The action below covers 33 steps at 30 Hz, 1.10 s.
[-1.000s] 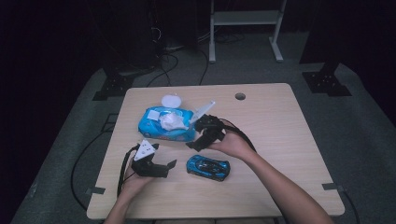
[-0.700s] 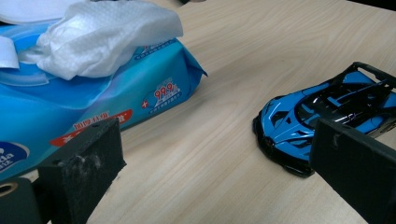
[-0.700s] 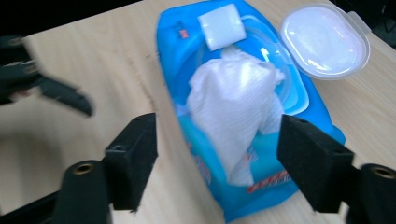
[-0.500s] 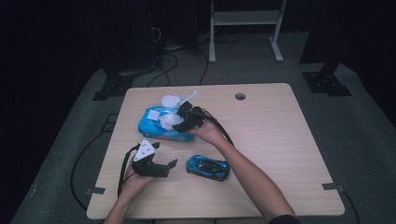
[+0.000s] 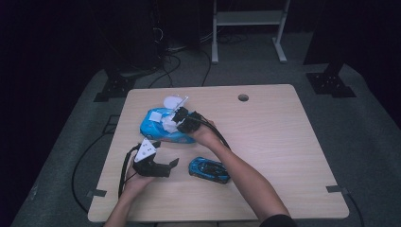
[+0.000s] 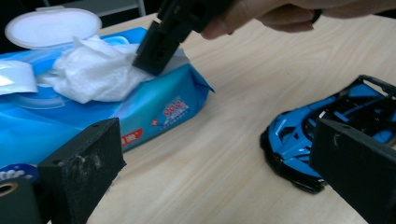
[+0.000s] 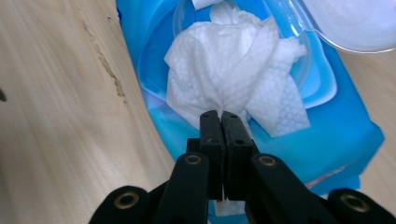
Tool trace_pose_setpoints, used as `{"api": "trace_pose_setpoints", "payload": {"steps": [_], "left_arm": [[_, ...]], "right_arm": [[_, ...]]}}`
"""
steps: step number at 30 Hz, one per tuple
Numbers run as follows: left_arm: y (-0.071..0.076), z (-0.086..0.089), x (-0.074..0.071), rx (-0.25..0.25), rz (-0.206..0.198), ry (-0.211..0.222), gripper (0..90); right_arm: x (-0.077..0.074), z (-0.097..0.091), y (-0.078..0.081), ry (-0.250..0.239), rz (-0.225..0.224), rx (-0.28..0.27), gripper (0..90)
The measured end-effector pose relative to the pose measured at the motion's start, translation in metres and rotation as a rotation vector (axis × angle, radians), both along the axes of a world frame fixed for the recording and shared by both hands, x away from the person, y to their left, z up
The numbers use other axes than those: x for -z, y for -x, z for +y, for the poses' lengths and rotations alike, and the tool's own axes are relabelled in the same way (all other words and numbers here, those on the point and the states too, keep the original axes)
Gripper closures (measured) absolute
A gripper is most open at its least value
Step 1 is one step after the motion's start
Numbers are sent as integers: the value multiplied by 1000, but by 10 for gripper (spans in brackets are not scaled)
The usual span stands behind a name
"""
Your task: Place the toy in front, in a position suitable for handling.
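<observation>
The wooden table [image 5: 283,142] spreads under both my tools. On it lies the blue wipes pack [image 7: 336,135], directly beneath and ahead of my right jaws, its white lid [image 6: 51,28] flipped open beyond the opening. From that opening bunches the white wipe [image 7: 233,65], and my right gripper [image 7: 222,119] has just been closing on it: the two jaws now stand pressed together with a fold of the wipe pinched between their tips, a scrap of it also showing below them. The rest of the wipe fans out just past my fingertips, resting on the pack's top.

My left gripper [image 5: 158,163] sits on the table near the front edge, jaws spread wide and holding nothing. Through the gap between them I see bare tabletop; the pack lies beyond my left-hand jaw, and the blue toy car [image 6: 327,126] sits just behind the other jaw, partly hidden by it, well apart from the pack.
</observation>
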<state>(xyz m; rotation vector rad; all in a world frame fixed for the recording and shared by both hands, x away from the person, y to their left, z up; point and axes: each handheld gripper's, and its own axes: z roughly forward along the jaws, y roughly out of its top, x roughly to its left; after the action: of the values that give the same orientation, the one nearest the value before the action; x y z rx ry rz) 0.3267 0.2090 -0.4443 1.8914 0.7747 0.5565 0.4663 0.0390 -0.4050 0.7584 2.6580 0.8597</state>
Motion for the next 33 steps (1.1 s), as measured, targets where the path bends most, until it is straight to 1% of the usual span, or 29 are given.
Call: {"api": "trace_pose_setpoints", "payload": {"steps": [3, 5, 7, 8, 9, 12, 13, 15, 16, 18, 19, 21, 23, 24, 26, 28, 29, 31, 33], "left_arm": [[-2, 3, 1, -14, 2, 5, 24], [-5, 5, 2, -17, 7, 13, 24], [-8, 6, 3, -25, 14, 31, 24], [-10, 7, 3, -31, 15, 32, 24], [-11, 8, 3, -32, 15, 31, 24], [-12, 8, 4, -34, 16, 35, 24], [-12, 8, 4, -33, 15, 37, 24], [-11, 6, 4, -26, 11, 19, 24], [-10, 5, 5, -23, 8, 15, 24], [-9, 5, 5, -17, 9, 5, 24], [-8, 5, 5, -13, 6, 2, 24], [-7, 6, 5, -10, 1, 1, 24], [-6, 7, 4, -14, -1, 1, 24], [-5, 7, 4, -19, -2, 10, 24], [-5, 8, 3, -21, -5, 14, 24], [-4, 8, 3, -21, -4, 14, 24], [-4, 7, 3, -20, -2, 12, 24], [-2, 6, 4, -13, 0, 10, 24], [-1, 4, 4, -4, 1, 6, 24]], "right_arm": [[-1, -2, -3, -22, 21, -2, 885], [-2, -5, -5, -39, 38, 7, 886], [-5, -8, -6, -54, 35, 7, 888], [-7, -10, -6, -60, 36, 6, 889], [-10, -13, -6, -74, 30, 1, 891], [-19, -19, -3, -107, 33, -2, 894], [-25, -22, -2, -123, 32, -4, 894], [-34, -30, 1, -159, 23, -6, 895], [-39, -33, 3, -182, 26, -4, 895], [-50, -42, 8, -207, 10, -12, 895], [-55, -47, 12, -219, -1, -20, 895], [-66, -59, 21, -258, -22, -32, 895], [-75, -72, 32, -292, -33, -45, 894], [-79, -79, 39, -297, -42, -54, 895], [-85, -93, 54, -290, -59, -72, 894], [-89, -109, 71, -292, -65, -91, 894], [-91, -116, 80, -279, -75, -102, 894], [-94, -131, 96, -277, -72, -122, 894], [-97, -145, 113, -252, -97, -132, 894]]}}
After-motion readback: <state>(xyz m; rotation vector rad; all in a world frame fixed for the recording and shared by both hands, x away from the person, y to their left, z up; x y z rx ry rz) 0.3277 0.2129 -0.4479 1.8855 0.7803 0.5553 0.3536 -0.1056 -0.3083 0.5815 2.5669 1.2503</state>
